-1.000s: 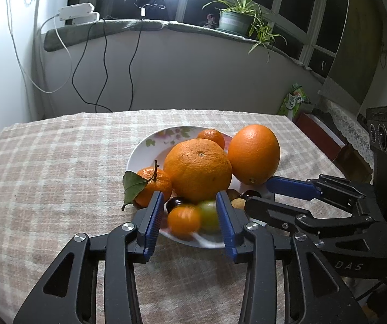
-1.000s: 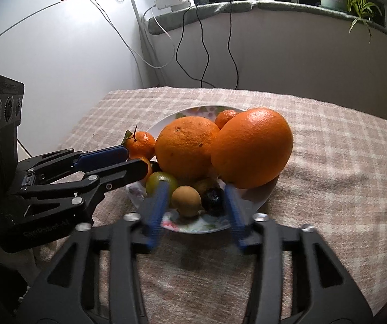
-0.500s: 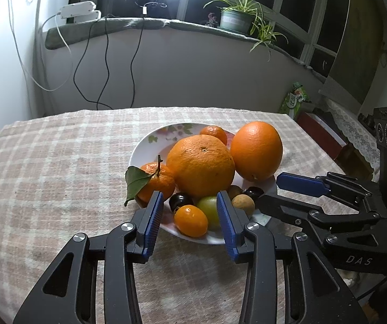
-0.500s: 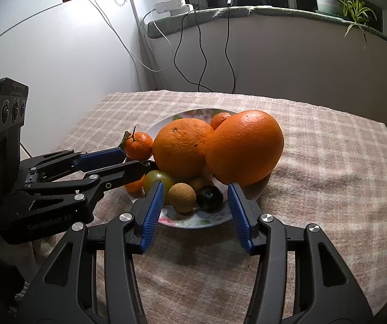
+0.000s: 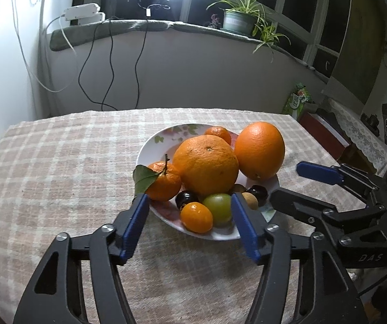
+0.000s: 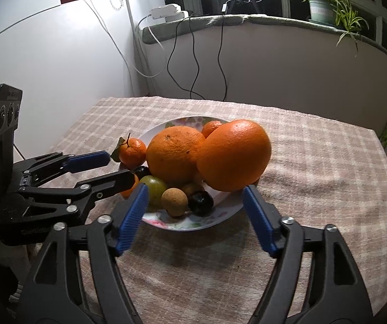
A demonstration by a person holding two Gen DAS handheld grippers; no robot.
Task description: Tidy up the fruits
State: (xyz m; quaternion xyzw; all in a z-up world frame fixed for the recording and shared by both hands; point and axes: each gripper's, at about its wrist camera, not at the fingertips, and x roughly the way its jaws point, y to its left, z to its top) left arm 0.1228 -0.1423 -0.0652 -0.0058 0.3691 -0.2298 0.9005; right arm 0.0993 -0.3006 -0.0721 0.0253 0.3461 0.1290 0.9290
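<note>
A floral plate (image 5: 166,137) on the checked table holds two big oranges (image 5: 205,167) (image 5: 259,149), a leafy mandarin (image 5: 163,182), a small oval orange fruit (image 5: 196,217), a green fruit (image 5: 217,208) and dark plums (image 5: 186,198). My left gripper (image 5: 187,195) hovers at the plate's near edge. Its jaws are opening and the pads touch no fruit. From the right, my right gripper (image 6: 195,187) faces the plate (image 6: 193,224), a brown longan (image 6: 174,201) and a plum (image 6: 200,202). Its jaws are opening too, holding nothing. Each gripper shows in the other's view (image 5: 285,181) (image 6: 120,165).
The pink checked tablecloth (image 5: 58,175) covers the whole table. A white cabinet (image 6: 44,67) stands at the left. Behind are a curved sill with cables (image 5: 139,62), a power strip (image 5: 82,13) and a potted plant (image 5: 238,21). A green carton (image 5: 297,101) sits beyond the table's right edge.
The left jaws have spread away from the small oval orange fruit, which now lies still at the plate's front. The right jaws have widened as well. The fruit pile has not shifted.
</note>
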